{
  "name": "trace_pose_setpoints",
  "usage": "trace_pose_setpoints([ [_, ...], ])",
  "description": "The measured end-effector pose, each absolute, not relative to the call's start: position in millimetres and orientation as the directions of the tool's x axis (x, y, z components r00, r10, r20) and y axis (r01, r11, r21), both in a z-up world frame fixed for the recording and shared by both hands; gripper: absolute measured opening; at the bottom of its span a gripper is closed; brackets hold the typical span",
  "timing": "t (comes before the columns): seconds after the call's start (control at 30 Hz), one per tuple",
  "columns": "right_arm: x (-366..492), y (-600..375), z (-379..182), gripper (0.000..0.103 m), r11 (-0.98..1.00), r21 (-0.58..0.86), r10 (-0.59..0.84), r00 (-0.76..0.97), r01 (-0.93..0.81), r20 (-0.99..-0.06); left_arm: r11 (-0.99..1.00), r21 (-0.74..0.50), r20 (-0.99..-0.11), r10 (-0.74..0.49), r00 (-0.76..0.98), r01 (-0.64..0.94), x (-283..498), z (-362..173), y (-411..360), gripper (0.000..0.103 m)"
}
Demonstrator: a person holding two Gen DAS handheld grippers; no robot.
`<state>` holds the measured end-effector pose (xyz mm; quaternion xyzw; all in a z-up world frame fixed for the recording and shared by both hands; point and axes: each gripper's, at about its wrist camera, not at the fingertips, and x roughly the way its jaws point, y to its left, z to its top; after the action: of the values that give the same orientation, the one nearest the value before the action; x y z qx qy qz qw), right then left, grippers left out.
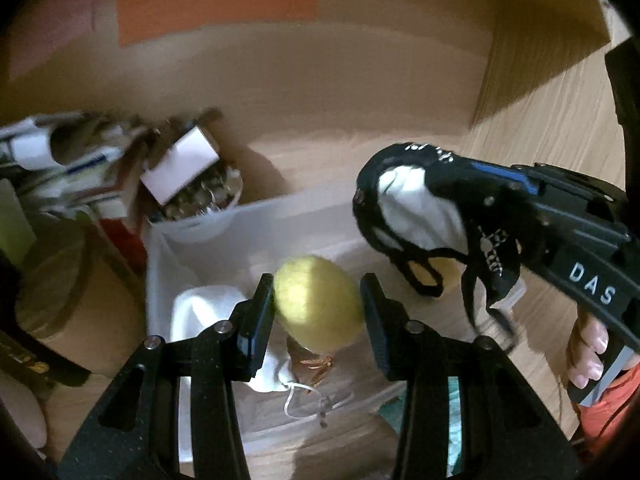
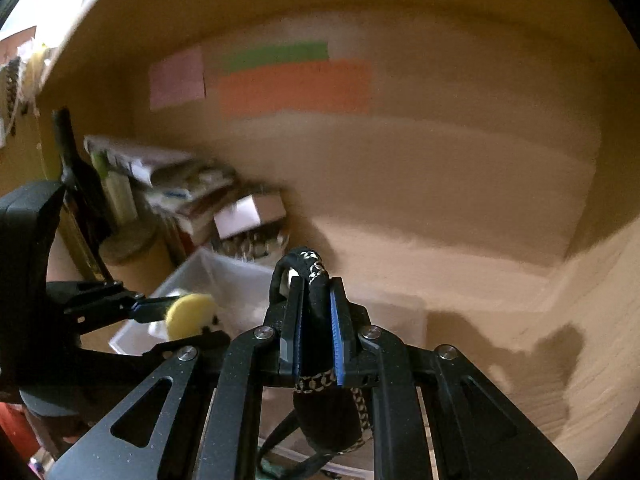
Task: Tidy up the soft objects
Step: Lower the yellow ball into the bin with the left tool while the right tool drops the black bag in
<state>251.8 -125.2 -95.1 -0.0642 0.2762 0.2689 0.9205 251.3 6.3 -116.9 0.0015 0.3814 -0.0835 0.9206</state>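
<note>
A: What do the jaws hold?
B: The left gripper [image 1: 318,310] is clamped on a yellow sponge ball [image 1: 319,307], lower centre, over the clear bin [image 1: 160,264]. The right gripper [image 2: 316,324] pinches a black-and-white fabric piece [image 1: 424,208], mid right in the left view.
A: Around them?
B: A white pouch [image 1: 200,312] lies in the bin; cluttered boxes [image 1: 176,172] upper left.

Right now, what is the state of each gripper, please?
Left gripper: closed on the round yellow foam ball.
Right gripper: closed on the black and white fabric item.
</note>
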Motion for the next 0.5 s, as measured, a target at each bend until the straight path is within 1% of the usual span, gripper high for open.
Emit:
trace_pose_setpoints([
  [0.17,261.8,-120.4,-117.4,0.011,0.839,0.031,0.442,0.649,-0.543,-0.619,0.985,-0.062,-0.743,-0.155,0.651,0.164,265.4,-134.8,3.1,0.042],
  [0.37,265.3,-115.9,-134.7,0.011,0.829,0.025,0.422,0.595,-0.559,-0.684,0.984,-0.048,-0.758,-0.149,0.635,0.173,270.1,-142.1,0.5,0.043],
  [0.5,265.2,-111.1,-140.7,0.011,0.816,0.015,0.413,0.565,-0.577,-0.715,0.984,-0.049,-0.764,-0.149,0.627,0.174,270.7,-140.9,1.9,0.047],
])
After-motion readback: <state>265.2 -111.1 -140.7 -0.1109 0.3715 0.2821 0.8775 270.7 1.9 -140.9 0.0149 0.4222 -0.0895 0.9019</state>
